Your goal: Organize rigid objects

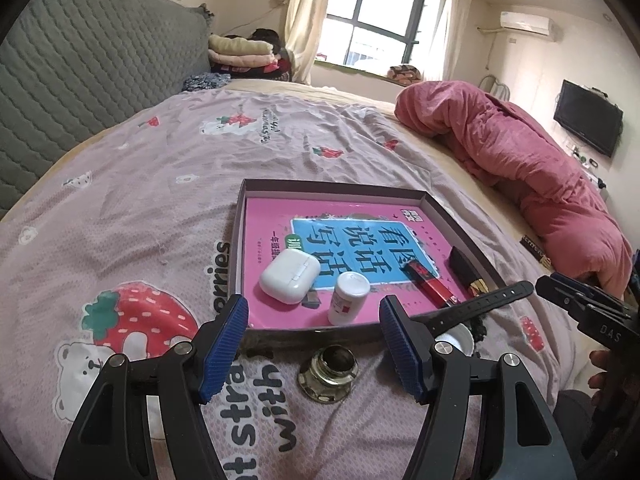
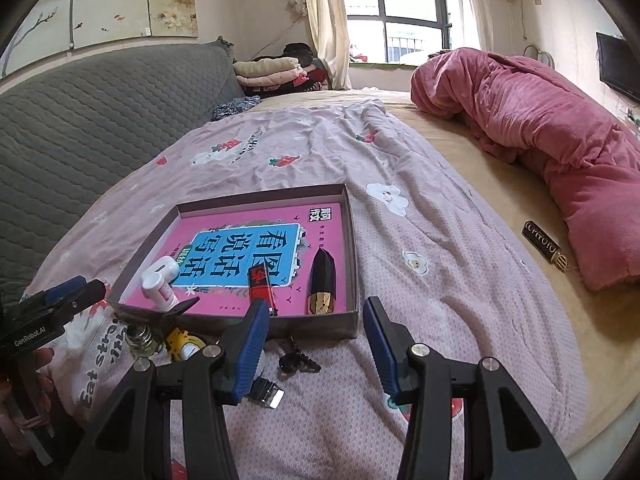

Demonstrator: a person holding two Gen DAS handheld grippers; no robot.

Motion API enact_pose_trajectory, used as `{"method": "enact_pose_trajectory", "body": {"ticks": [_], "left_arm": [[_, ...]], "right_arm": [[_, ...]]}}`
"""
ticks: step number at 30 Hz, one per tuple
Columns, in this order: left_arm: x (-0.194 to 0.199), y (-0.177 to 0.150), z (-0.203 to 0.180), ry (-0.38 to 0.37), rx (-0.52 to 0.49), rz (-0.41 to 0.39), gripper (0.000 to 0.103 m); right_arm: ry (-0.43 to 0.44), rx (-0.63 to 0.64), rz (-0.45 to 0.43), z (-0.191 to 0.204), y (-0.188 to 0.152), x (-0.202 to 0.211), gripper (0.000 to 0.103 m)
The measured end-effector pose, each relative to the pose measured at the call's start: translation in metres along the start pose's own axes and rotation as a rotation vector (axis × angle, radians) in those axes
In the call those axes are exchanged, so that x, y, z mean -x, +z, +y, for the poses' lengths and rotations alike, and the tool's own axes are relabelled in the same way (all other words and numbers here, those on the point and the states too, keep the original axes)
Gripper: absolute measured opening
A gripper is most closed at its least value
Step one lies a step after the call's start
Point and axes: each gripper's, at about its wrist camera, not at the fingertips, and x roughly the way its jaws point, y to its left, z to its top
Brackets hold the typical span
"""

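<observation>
A shallow box (image 1: pixel 240 240) with a pink book as its floor lies on the bed; it also shows in the right wrist view (image 2: pixel 352 240). Inside are a white earbud case (image 1: pixel 290 276), a white pill bottle (image 1: pixel 347 298), a red lighter (image 1: pixel 430 286) and a black folded item (image 2: pixel 323 280). A small glass jar (image 1: pixel 329 372) stands on the sheet before the box, between my left gripper's open jaws (image 1: pixel 314 340). A black watch strap (image 1: pixel 480 304) lies over the box corner. My right gripper (image 2: pixel 316 340) is open above keys (image 2: pixel 298 362) and a metal piece (image 2: pixel 269 393).
A pink quilt (image 2: pixel 540 128) is heaped at the right. A black tube (image 2: pixel 543 244) lies on the beige sheet beside it. A grey headboard (image 1: pixel 80 80) stands at the left and folded clothes (image 2: pixel 272 70) are stacked far back.
</observation>
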Motion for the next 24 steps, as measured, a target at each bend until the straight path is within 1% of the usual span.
{"method": "enact_pose_trajectory", "body": {"ticks": [17,24], "left_arm": [[0.015,-0.011,-0.02,-0.024,-0.061,0.021,0.07],[0.019,-0.016,-0.024,-0.031,-0.068,0.034,0.07]], "right_arm": [[0.024,0.048,0.019,0.015,-0.012,0.008,0.049],[0.029,0.059,0.036,0.019,-0.019,0.008,0.049]]}}
